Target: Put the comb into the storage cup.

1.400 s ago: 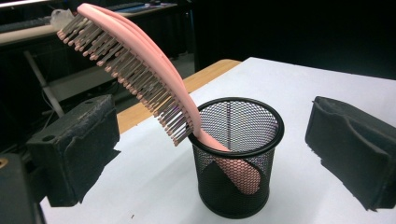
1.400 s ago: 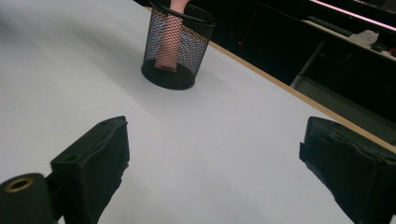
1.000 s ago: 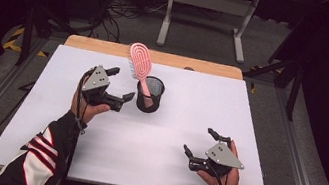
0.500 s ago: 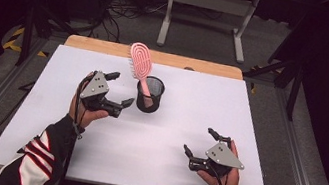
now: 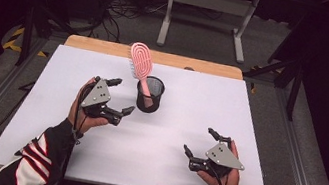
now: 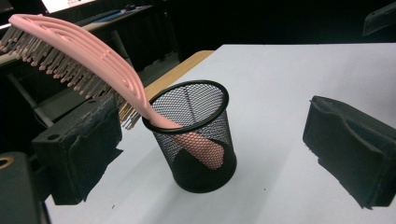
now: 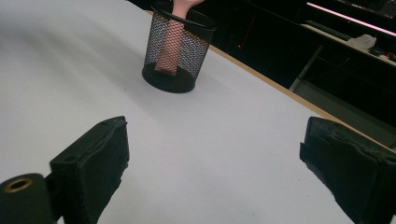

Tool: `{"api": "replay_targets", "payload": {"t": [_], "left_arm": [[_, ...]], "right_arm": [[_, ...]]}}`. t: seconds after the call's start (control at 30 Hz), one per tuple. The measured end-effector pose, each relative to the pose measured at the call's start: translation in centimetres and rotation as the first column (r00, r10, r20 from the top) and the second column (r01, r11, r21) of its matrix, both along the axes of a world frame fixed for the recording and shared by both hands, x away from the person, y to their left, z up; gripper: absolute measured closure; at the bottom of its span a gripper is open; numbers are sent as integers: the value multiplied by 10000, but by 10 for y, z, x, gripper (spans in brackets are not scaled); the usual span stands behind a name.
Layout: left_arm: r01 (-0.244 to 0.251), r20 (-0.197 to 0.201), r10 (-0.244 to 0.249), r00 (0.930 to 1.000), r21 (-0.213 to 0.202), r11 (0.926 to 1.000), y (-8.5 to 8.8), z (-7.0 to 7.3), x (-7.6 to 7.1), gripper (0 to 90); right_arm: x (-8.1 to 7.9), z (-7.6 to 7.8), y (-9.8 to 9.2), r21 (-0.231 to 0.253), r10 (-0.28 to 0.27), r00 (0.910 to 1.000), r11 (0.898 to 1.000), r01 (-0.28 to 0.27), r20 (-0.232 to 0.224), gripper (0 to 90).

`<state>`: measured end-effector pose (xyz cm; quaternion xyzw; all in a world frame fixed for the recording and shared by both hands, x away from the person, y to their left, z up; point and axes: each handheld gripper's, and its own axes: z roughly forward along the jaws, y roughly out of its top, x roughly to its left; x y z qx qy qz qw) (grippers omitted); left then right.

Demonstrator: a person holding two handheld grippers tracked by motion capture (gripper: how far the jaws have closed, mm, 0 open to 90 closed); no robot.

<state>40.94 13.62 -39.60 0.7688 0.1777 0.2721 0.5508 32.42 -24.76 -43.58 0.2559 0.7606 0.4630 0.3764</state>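
A pink hairbrush [image 5: 140,61] stands handle-down in a black mesh cup [image 5: 150,96] at the middle of the white table, its head leaning out to the back left. My left gripper [image 5: 122,96] is open just left of the cup, with nothing between its fingers. In the left gripper view the cup [image 6: 196,135] and brush [image 6: 84,56] sit close ahead between the two black pads [image 6: 350,149]. Near the front right my right gripper [image 5: 199,140] is held open and empty, well apart from the cup [image 7: 176,51].
The white table top [image 5: 249,117] has a wooden strip [image 5: 197,65] along its far edge. Beyond it, a light metal stand [image 5: 207,8] and cables lie on the dark floor. Metal rails [image 5: 303,161] run along both sides of the table.
My left gripper has drawn back a little from the cup toward the person, still open. The right gripper, brush and cup have not moved.
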Motion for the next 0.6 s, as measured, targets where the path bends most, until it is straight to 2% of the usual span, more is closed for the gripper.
{"api": "replay_targets", "payload": {"t": [0.3,0.6], "left_arm": [[195,182,-198,9996,170,9997,2,0,-13,55],[322,152,-326,9994,280,9991,5,-3,-22,55]], "right_arm": [[-1,1,0,-8,10,10000,10000,-10,58,85],[-1,1,0,-11,5,10000,10000,-5,83,85]]}}
